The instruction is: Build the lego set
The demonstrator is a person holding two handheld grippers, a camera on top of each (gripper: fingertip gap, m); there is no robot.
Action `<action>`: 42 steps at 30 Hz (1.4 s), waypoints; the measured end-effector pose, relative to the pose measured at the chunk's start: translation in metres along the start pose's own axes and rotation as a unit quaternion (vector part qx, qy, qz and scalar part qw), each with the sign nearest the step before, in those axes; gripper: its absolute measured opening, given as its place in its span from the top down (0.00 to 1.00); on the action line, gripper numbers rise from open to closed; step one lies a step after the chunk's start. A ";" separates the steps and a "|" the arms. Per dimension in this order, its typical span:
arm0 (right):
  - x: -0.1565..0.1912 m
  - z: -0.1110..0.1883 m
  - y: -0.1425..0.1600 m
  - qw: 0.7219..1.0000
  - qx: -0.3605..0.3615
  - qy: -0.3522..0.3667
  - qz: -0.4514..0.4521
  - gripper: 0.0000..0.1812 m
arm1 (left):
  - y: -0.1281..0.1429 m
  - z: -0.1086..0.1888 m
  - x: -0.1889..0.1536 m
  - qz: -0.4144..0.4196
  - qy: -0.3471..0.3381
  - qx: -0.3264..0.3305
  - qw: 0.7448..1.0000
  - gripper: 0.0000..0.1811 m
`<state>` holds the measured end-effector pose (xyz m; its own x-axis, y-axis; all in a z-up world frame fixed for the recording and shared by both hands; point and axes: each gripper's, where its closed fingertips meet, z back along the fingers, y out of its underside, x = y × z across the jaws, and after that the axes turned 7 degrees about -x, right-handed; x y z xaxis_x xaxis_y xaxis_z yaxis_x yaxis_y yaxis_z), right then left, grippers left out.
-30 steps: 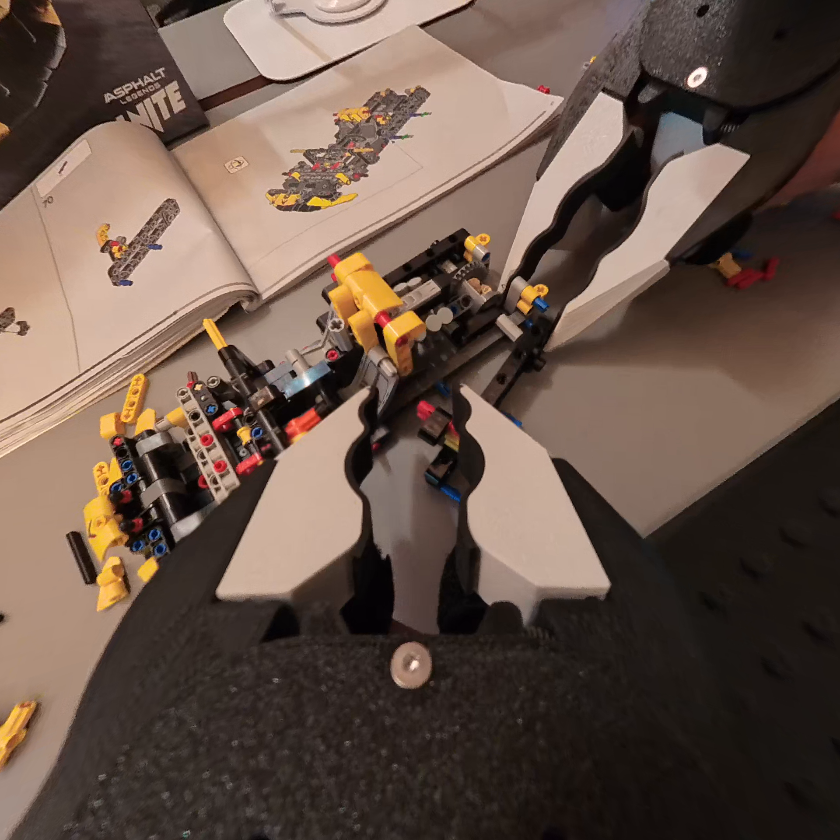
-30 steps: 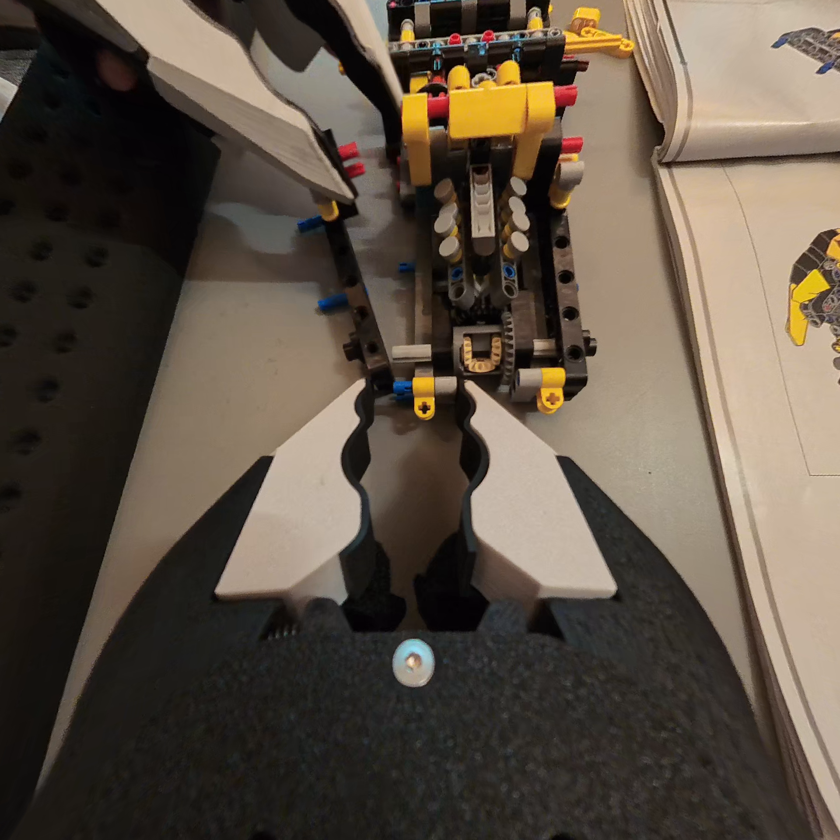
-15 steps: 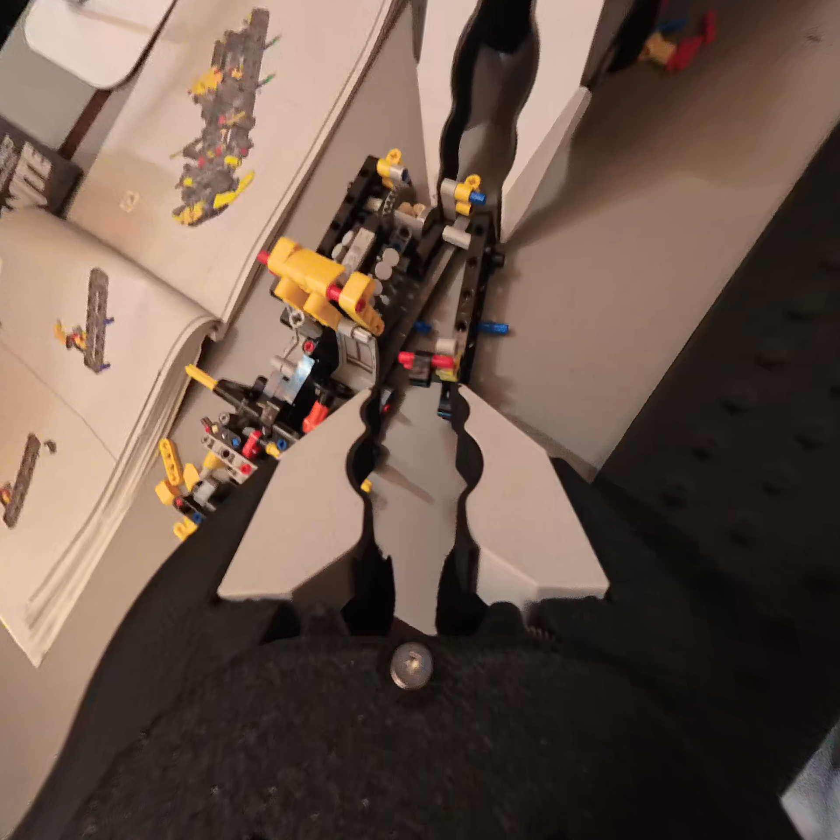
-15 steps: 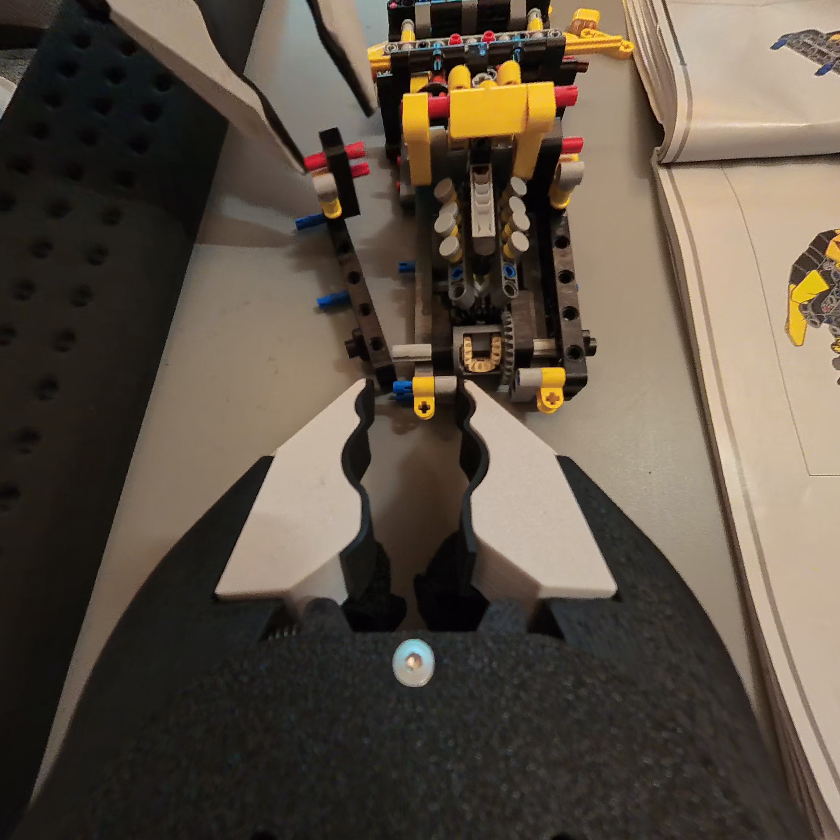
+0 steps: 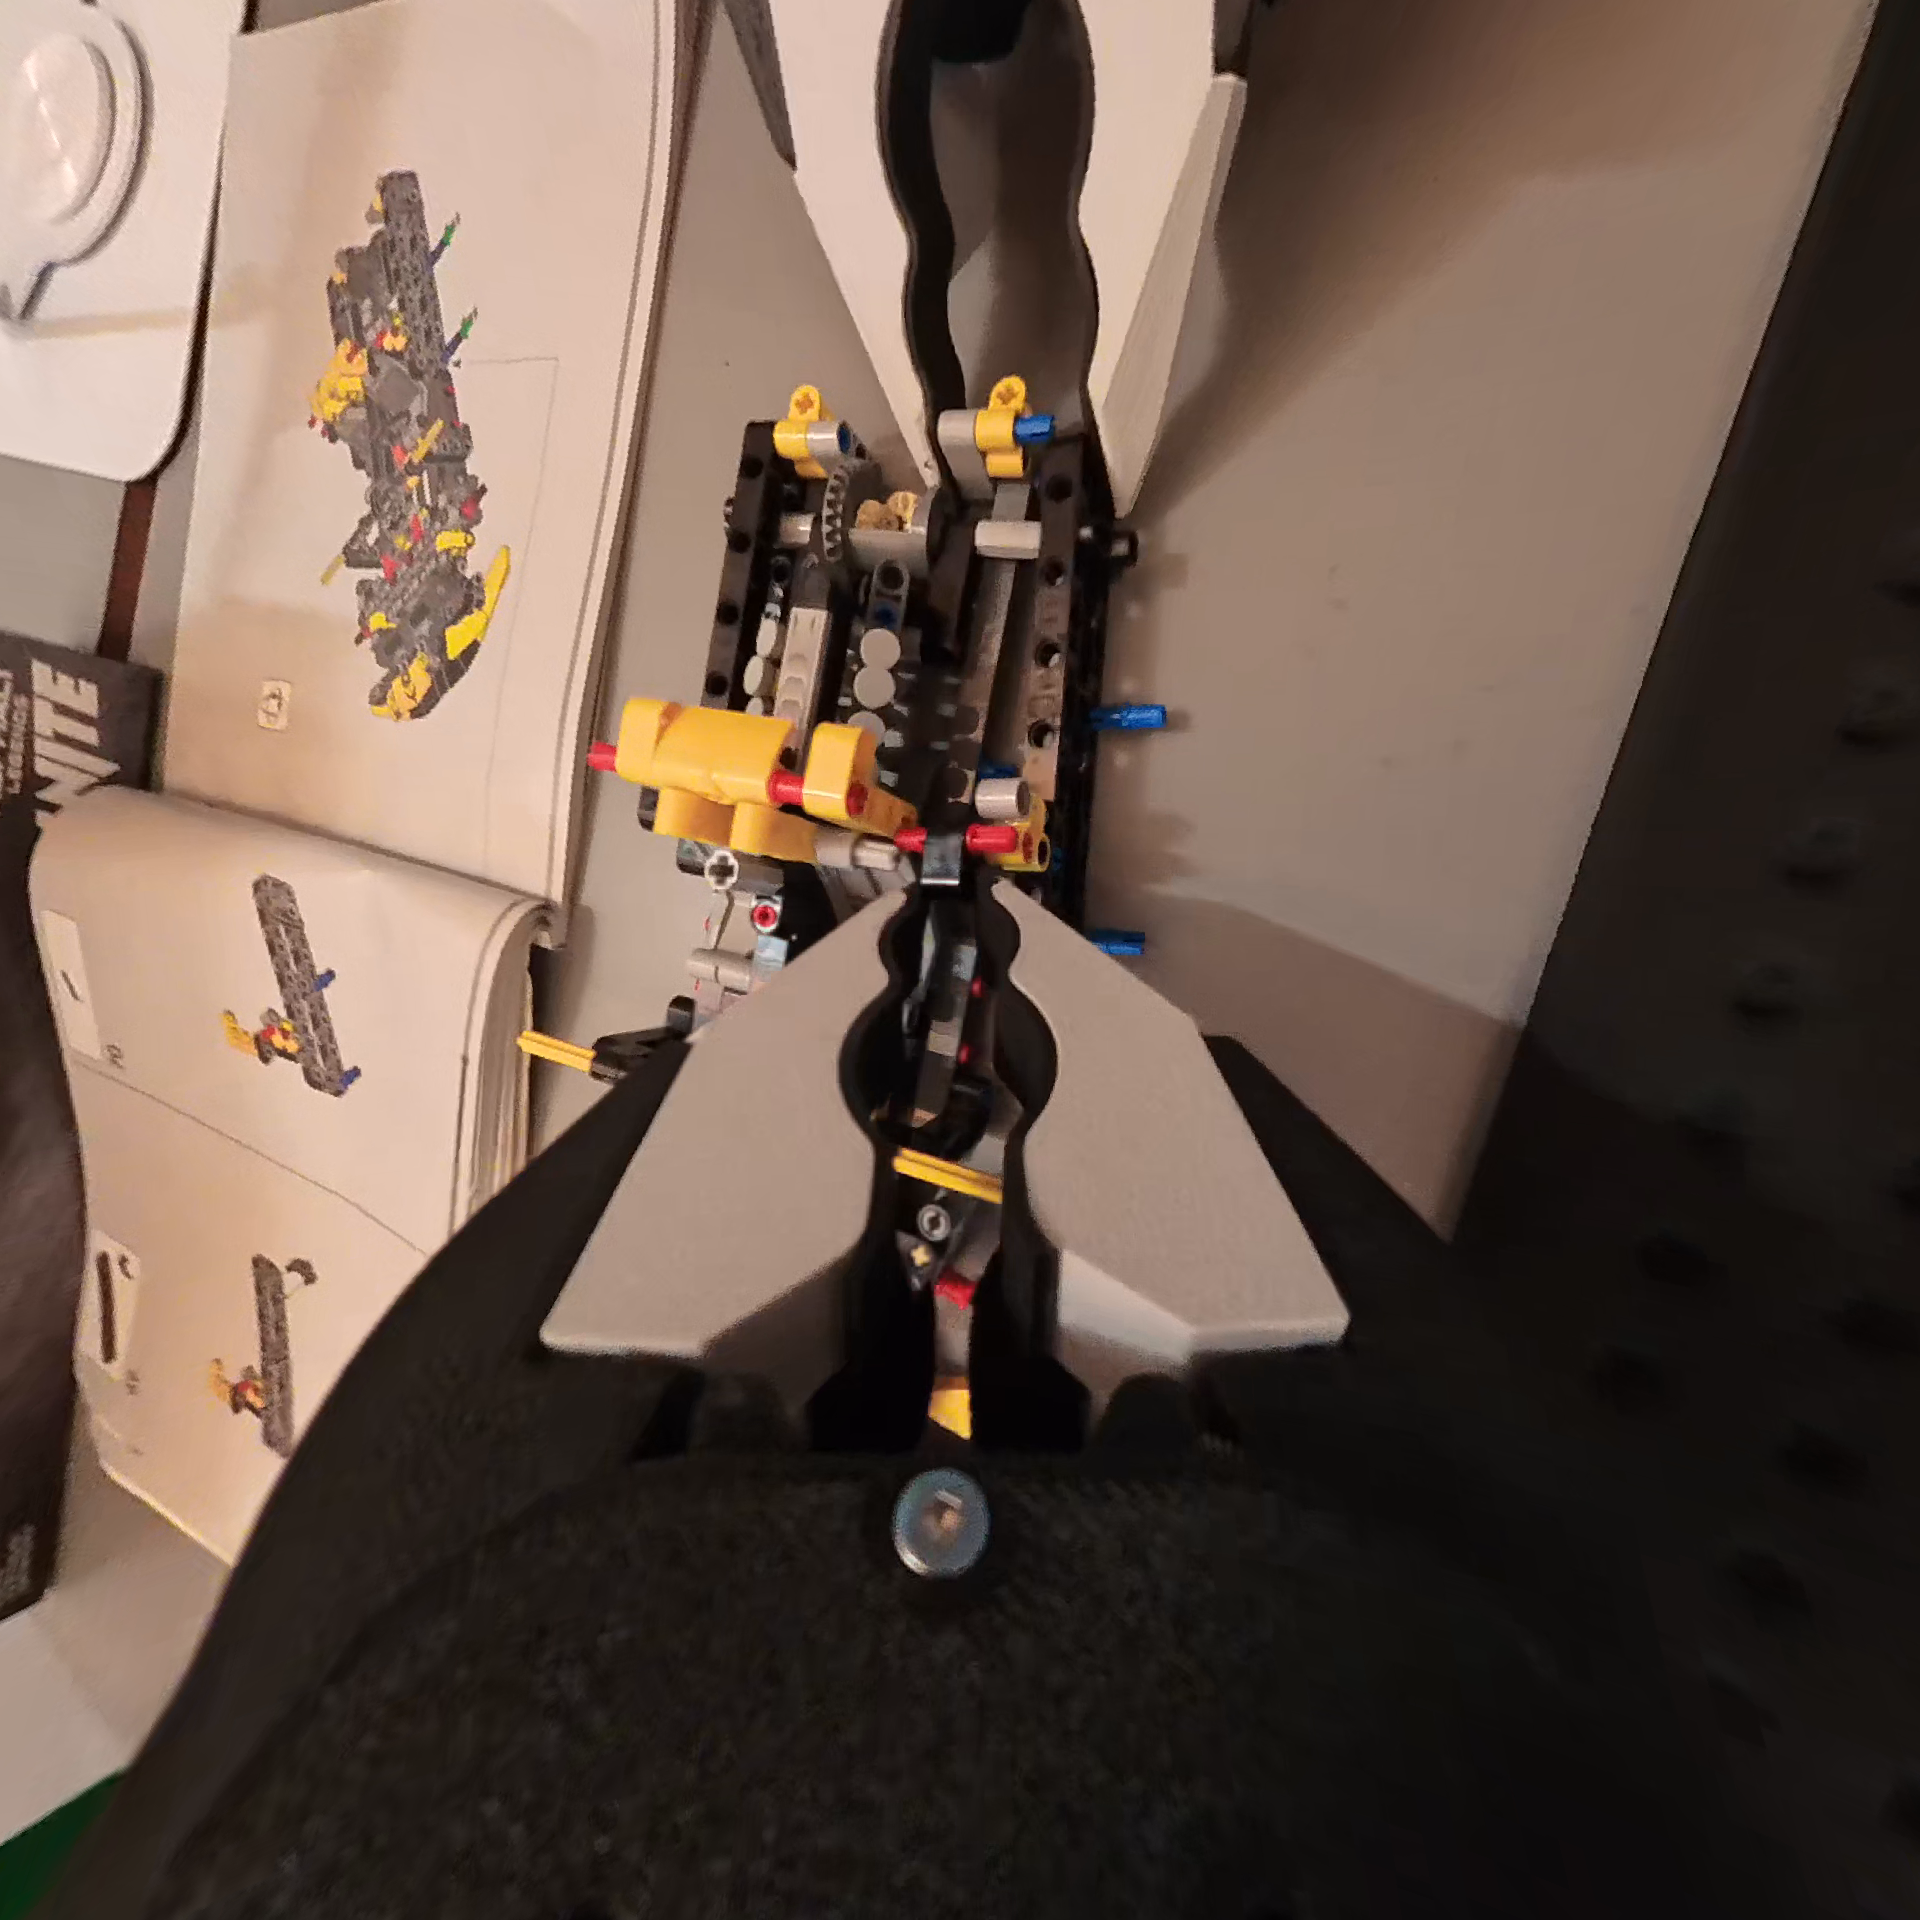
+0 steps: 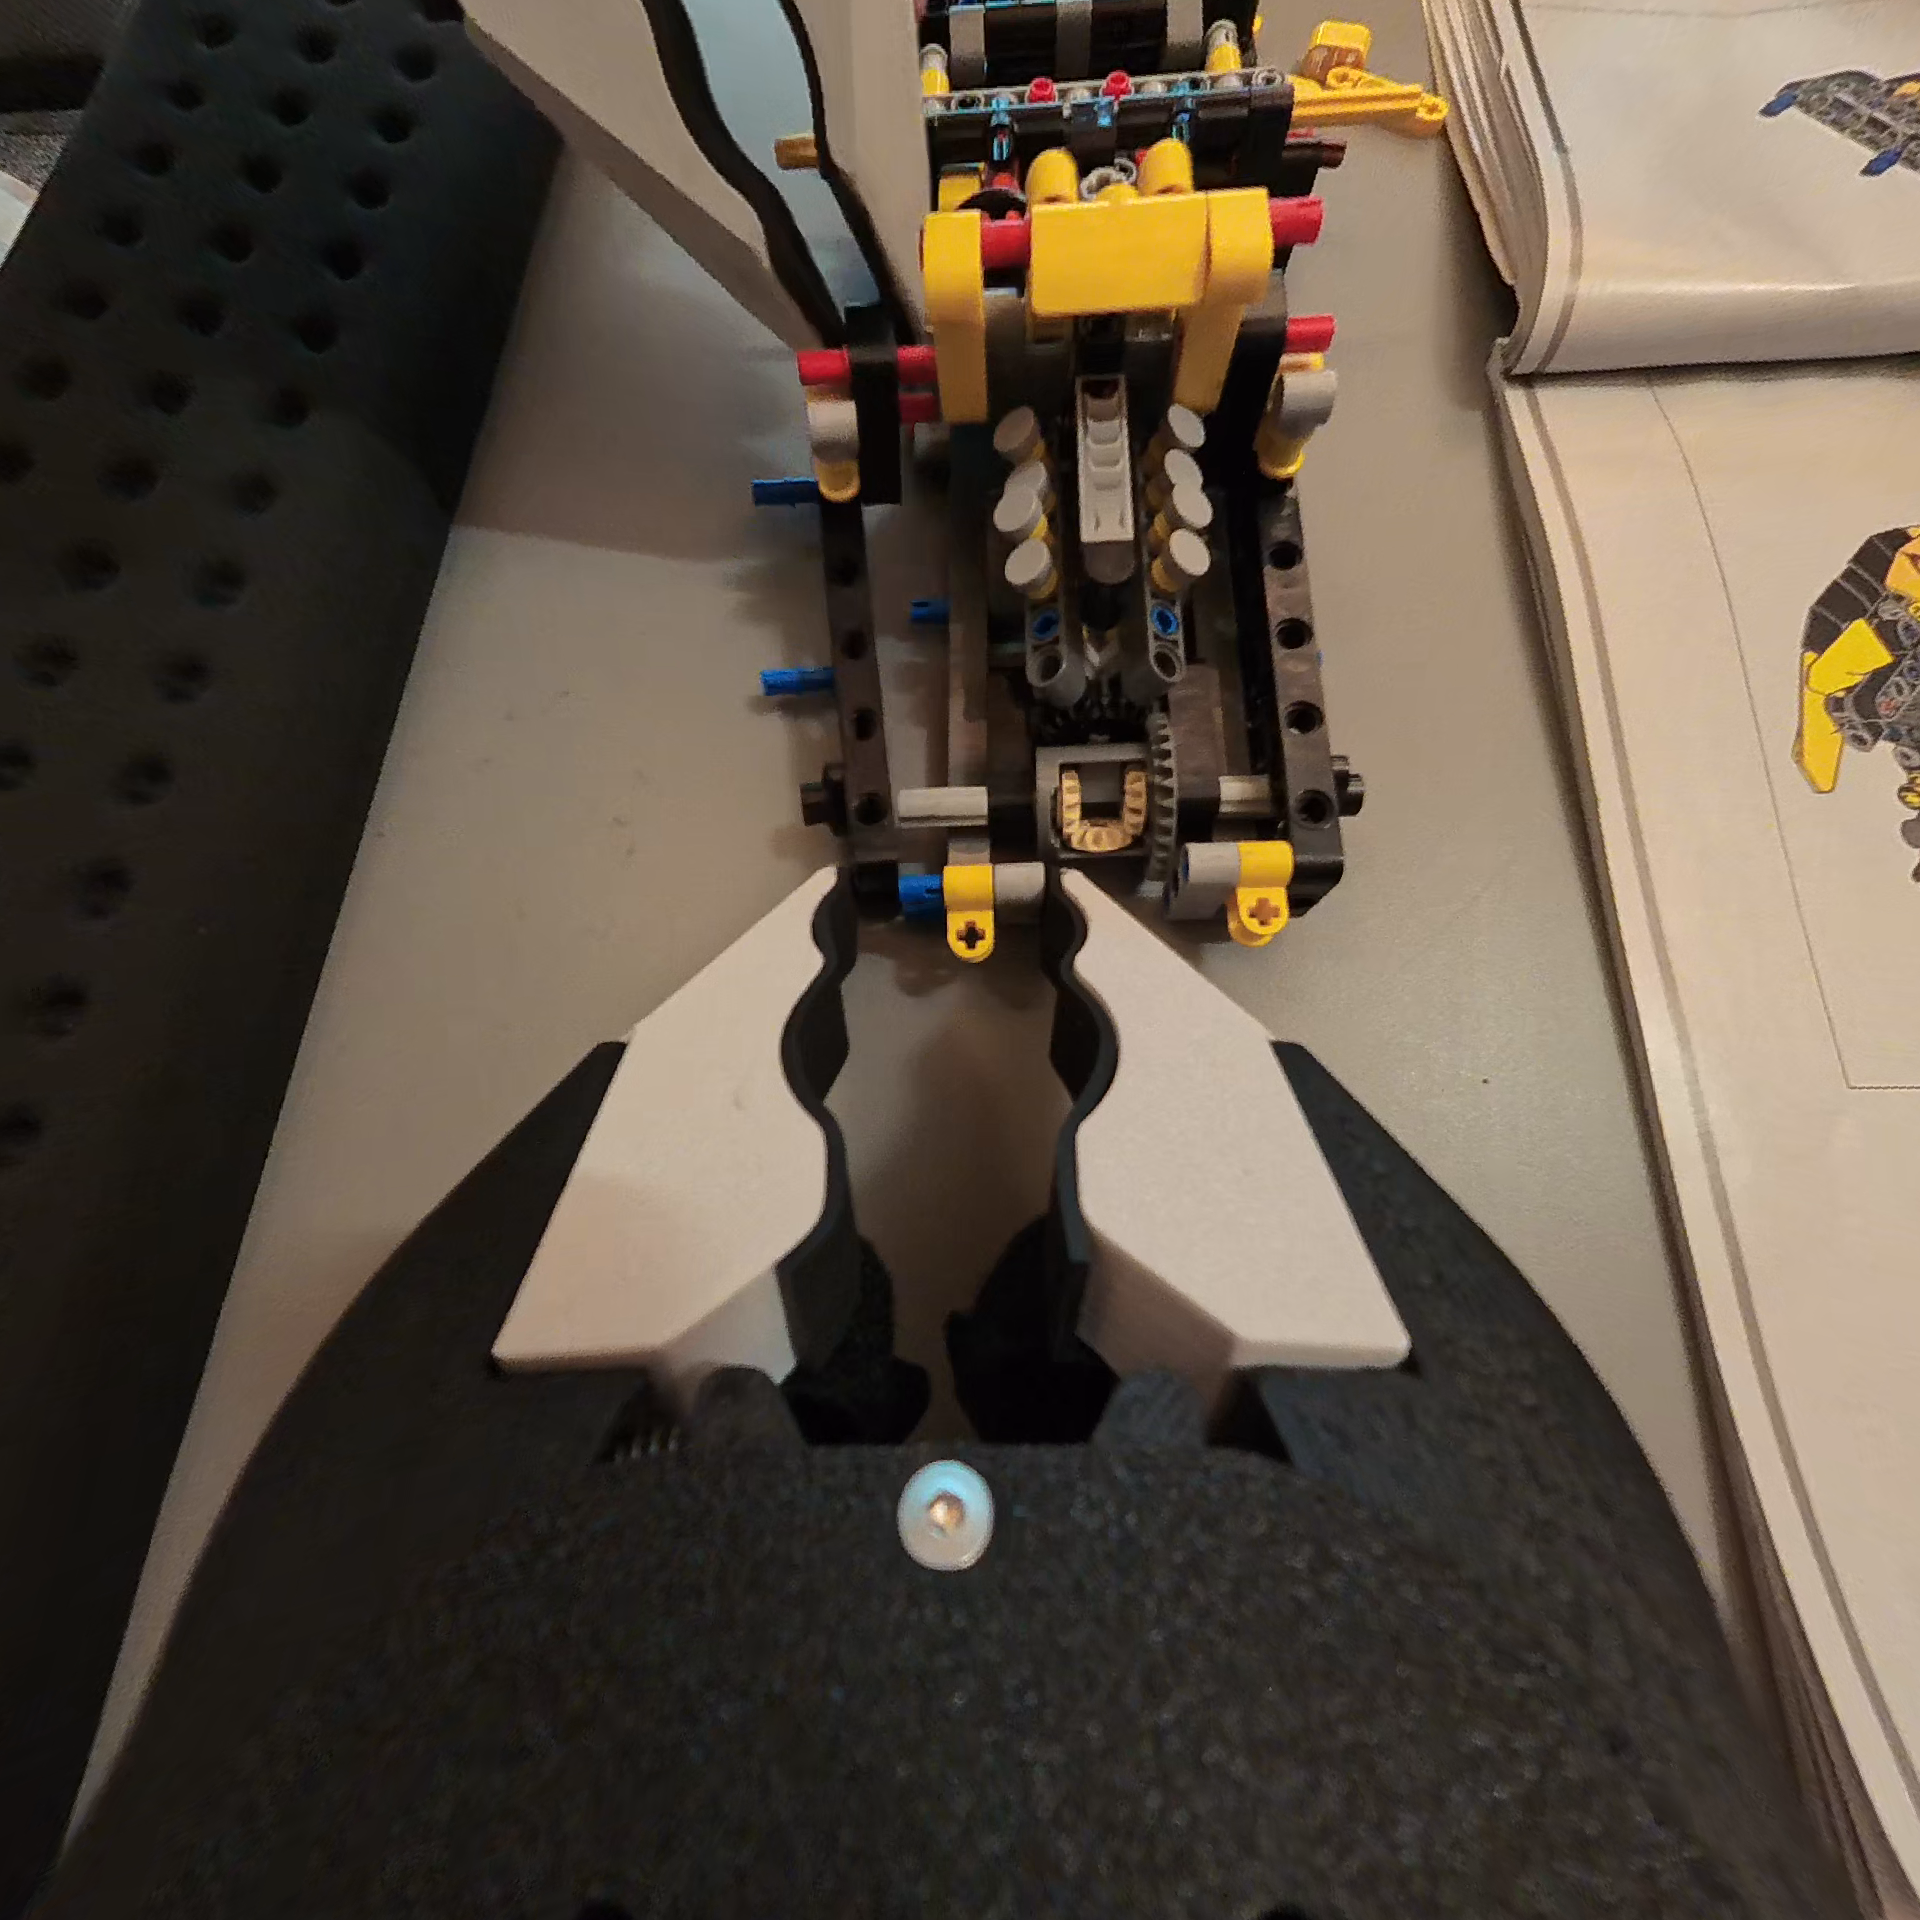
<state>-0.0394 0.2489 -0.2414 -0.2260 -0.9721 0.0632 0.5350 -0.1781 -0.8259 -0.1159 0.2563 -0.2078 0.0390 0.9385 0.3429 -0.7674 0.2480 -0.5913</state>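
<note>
The right gripper [image 6: 948, 914], fingers apart, braces the chassis [image 6: 1091, 582] at its near end on the table [image 6: 623, 831] — at the far left, the left gripper [image 5: 948, 914] has just clamped the side beam [image 6: 860, 623], swinging it flush — nearly seated.

Left claw [image 5: 943, 914] now around side beam [image 5: 940, 1013].
</note>
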 end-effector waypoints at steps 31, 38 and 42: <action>0.001 0.000 0.000 1.000 0.000 -0.002 -0.001 0.81 | -0.003 0.000 0.003 -0.042 -0.026 0.010 0.999 0.95; 0.000 0.000 0.000 1.000 0.000 -0.002 -0.001 0.81 | -0.002 0.000 0.006 -0.042 -0.027 0.014 0.999 0.95; 0.000 0.000 0.000 1.000 0.000 -0.002 0.000 0.81 | -0.001 0.001 0.009 -0.043 -0.033 0.015 0.998 0.95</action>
<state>-0.0394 0.2484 -0.2414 -0.2227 -0.9726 0.0662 0.5345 -0.1786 -0.8261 -0.1155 0.2643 -0.2036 0.0638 0.8964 0.4386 -0.7825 0.3177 -0.5356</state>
